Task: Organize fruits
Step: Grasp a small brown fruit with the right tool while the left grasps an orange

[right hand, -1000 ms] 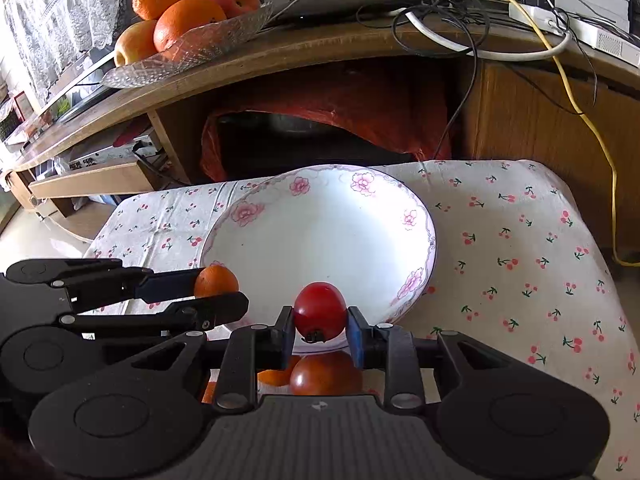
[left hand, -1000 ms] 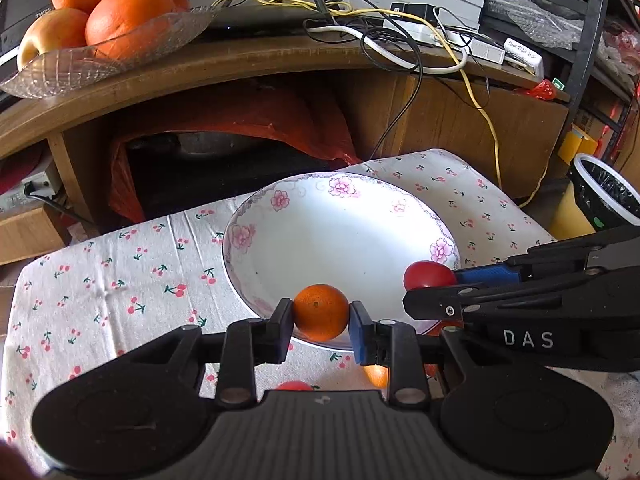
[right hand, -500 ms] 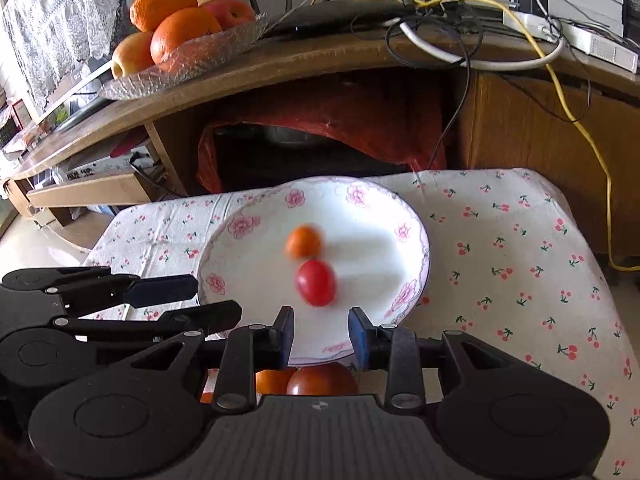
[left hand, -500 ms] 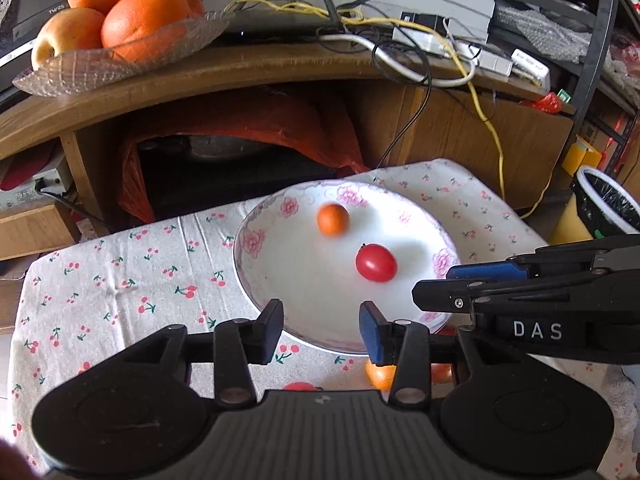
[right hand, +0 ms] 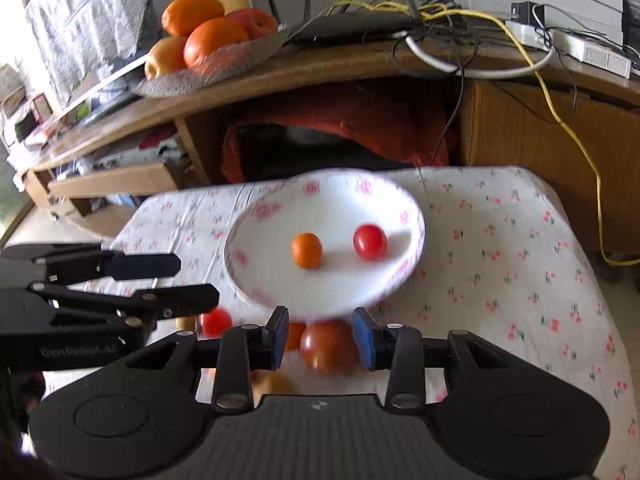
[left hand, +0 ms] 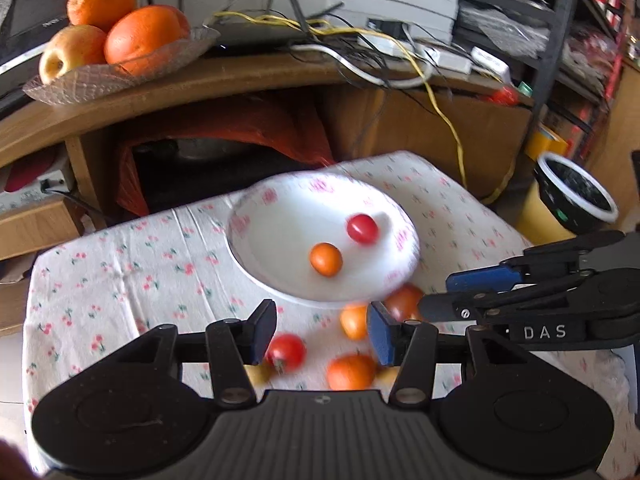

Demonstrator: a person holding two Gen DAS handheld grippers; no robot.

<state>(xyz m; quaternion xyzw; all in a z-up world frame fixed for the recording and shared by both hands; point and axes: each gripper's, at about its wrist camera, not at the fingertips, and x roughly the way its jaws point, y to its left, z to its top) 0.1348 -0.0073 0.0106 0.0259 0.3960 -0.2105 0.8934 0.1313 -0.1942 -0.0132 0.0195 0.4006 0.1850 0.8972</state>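
A white floral bowl (left hand: pixel 276 272) (right hand: pixel 248 280) sits on the cherry-print cloth. In it lie a small orange fruit (left hand: pixel 326 259) (right hand: pixel 306 250) and a red tomato (left hand: pixel 362 229) (right hand: pixel 369 242). Several loose red and orange fruits lie on the cloth in front of the bowl, among them a red one (left hand: pixel 286 352) and a large red-orange one (right hand: pixel 329 346). My left gripper (left hand: pixel 322 330) is open and empty above them. My right gripper (right hand: pixel 320 336) is open and empty, its jaws either side of the large fruit but above it.
A wooden desk (left hand: pixel 240 76) stands behind the table with a glass dish of oranges and apples (left hand: pixel 116 44) and tangled cables (left hand: pixel 400 56). A bin (left hand: pixel 576 196) stands at the right. The cloth's right side (right hand: pixel 520 260) holds nothing.
Both grippers opened and dropped their fruits into the bowl, then drew back and up. The orange fruit and tomato rolled and settled in the bowl.
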